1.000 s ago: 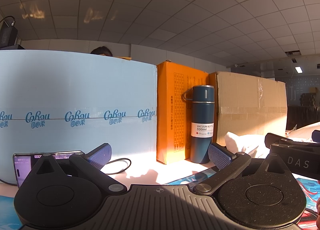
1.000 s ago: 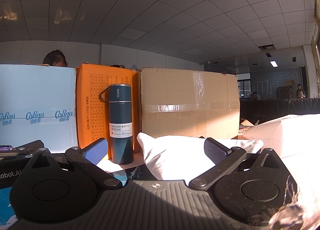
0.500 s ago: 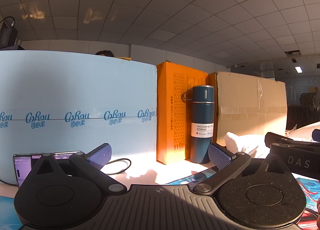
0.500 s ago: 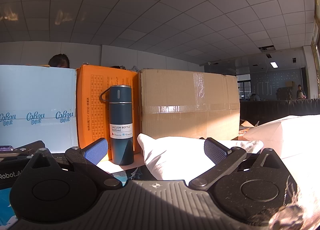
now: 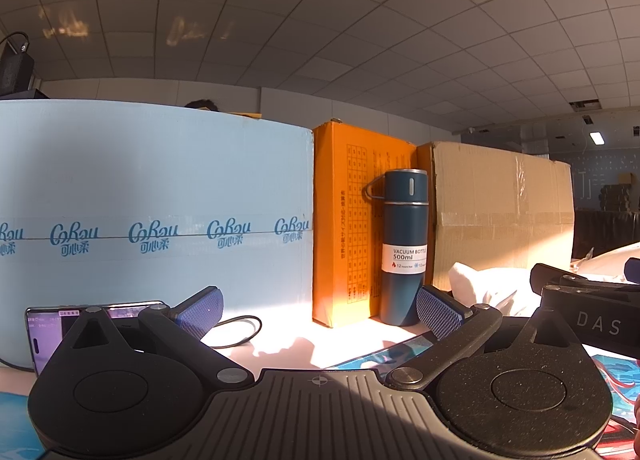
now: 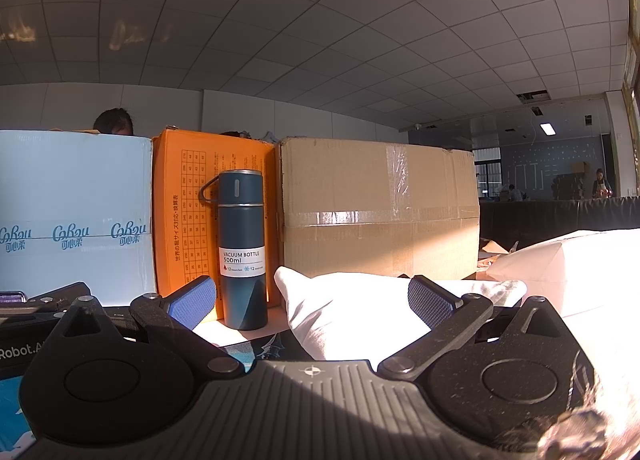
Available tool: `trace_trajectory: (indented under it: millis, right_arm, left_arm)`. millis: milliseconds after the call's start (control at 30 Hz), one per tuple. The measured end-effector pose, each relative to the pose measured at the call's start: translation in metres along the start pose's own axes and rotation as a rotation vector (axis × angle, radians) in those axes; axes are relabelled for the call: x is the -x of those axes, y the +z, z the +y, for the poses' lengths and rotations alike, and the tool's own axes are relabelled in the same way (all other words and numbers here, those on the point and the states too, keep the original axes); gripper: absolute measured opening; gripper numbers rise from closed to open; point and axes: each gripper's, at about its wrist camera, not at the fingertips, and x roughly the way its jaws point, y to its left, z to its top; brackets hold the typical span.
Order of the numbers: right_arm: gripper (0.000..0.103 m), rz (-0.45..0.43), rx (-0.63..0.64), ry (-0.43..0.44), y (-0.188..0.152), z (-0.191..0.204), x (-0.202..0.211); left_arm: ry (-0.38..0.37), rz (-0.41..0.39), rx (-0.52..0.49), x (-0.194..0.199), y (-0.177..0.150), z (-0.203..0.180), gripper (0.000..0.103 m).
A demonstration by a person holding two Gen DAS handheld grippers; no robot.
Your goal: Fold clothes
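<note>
- Since the earlier frames almost nothing has moved: both tongs sit in the same low, level pose, and only the dark head of a person (image 6: 113,121) behind the boxes has shifted a little.
- The white garment (image 6: 352,316) lies crumpled on the desk (image 5: 280,348), directly ahead of the right tongs (image 6: 313,302) and between its blue pads, though not gripped.
- The right tongs point forward along the desk, its fingers spread wide apart and empty.
- The left tongs (image 5: 318,310) lie parallel beside them, fingers likewise apart with nothing between them; the garment shows past its right finger.
- A blue vacuum bottle (image 5: 404,248) stands upright just behind the garment, against an orange box (image 5: 344,220).
- A light blue box (image 5: 160,220) stands left of the orange one, a brown cardboard box (image 6: 380,212) right.
- A phone (image 5: 44,324) leans at the far left.
</note>
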Motion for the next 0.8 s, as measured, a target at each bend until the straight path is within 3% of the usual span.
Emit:
trace_trajectory:
  millis: [500, 800]
  right_arm:
    - [0.103, -0.004, -0.002, -0.027, 0.000, -0.001, 0.000]
    - [0.103, -0.017, 0.002, -0.040, 0.000, -0.001, 0.002]
  left_arm:
    - [0.004, -0.013, -0.007, 0.003, 0.000, -0.002, 0.103]
    - [0.056, -0.046, -0.034, 0.016, 0.001, -0.007, 0.103]
